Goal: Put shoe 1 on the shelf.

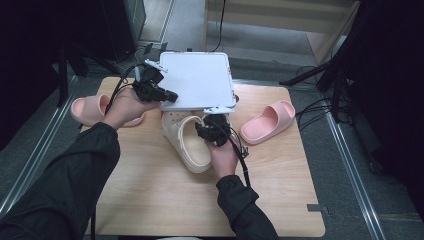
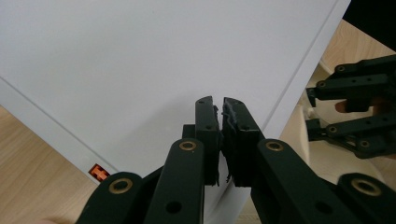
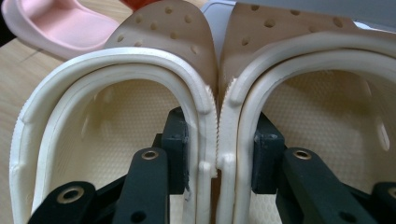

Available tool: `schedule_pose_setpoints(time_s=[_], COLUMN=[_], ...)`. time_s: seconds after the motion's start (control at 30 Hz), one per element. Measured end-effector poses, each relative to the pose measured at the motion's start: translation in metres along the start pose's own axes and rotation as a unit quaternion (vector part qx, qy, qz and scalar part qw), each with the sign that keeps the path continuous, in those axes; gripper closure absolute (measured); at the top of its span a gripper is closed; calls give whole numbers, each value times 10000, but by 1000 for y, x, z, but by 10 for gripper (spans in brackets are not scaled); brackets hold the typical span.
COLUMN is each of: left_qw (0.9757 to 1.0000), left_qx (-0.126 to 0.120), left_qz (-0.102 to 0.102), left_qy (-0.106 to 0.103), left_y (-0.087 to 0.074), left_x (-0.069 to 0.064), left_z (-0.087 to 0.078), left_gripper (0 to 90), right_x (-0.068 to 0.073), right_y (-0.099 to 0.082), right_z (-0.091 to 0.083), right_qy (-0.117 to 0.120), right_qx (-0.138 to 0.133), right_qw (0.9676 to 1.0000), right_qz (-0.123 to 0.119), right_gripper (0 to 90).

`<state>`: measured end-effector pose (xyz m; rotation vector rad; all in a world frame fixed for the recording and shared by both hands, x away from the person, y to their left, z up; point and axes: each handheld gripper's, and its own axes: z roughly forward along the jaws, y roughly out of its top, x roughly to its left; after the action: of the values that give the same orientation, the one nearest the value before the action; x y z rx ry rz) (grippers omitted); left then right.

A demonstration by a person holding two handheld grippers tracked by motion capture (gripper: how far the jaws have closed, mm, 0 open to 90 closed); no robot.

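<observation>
A flat white box lid (image 1: pixel 200 80) lies at the table's far middle. My left gripper (image 1: pixel 167 95) is at its left edge. In the left gripper view the jaws (image 2: pixel 217 105) stand almost together, pinching the lid's thin rim (image 2: pixel 140 60). Two cream perforated clogs (image 1: pixel 187 145) lie side by side just in front of the lid. My right gripper (image 1: pixel 207 127) has one jaw inside each clog. It (image 3: pixel 219 135) squeezes their touching side walls together, the left clog (image 3: pixel 116 121) against the right clog (image 3: pixel 327 107).
One pink slide (image 1: pixel 87 107) lies at the wooden table's (image 1: pixel 150 200) left edge, beyond my left hand. Another pink slide (image 1: pixel 270 120) lies to the right of the clogs. Black stands and cables surround the table.
</observation>
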<state>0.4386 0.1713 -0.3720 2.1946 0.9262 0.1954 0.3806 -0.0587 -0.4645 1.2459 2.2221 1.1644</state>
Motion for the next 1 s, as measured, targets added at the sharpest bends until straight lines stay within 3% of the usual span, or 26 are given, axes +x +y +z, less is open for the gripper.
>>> schedule_pose_setpoints(time_s=[0.27, 0.47, 0.67, 0.9, 1.0], left_qw=[10000, 10000, 10000, 10000, 10000], left_qx=[-34, -43, -31, -41, -45], left_qz=[-10, -7, -3, 9, 4], left_qy=[1, 19, 11, 22, 10], left_y=[-1, -1, -1, -1, -1], left_x=[0, -1, -1, -1, -1], left_z=[0, 0, 0, 0, 0], left_gripper=[843, 843, 843, 840, 841], right_x=[-6, -2, -7, -6, -7], right_y=[2, -1, -4, -6, -9], right_z=[15, 22, 28, 27, 26], right_qy=[-229, -317, -241, -413, -255], right_qx=[20, 64, 30, -28, -88], right_qw=[9997, 9995, 9995, 9989, 9993], right_qz=[22, 0, 202, 199, 254], right_gripper=[658, 656, 654, 627, 594])
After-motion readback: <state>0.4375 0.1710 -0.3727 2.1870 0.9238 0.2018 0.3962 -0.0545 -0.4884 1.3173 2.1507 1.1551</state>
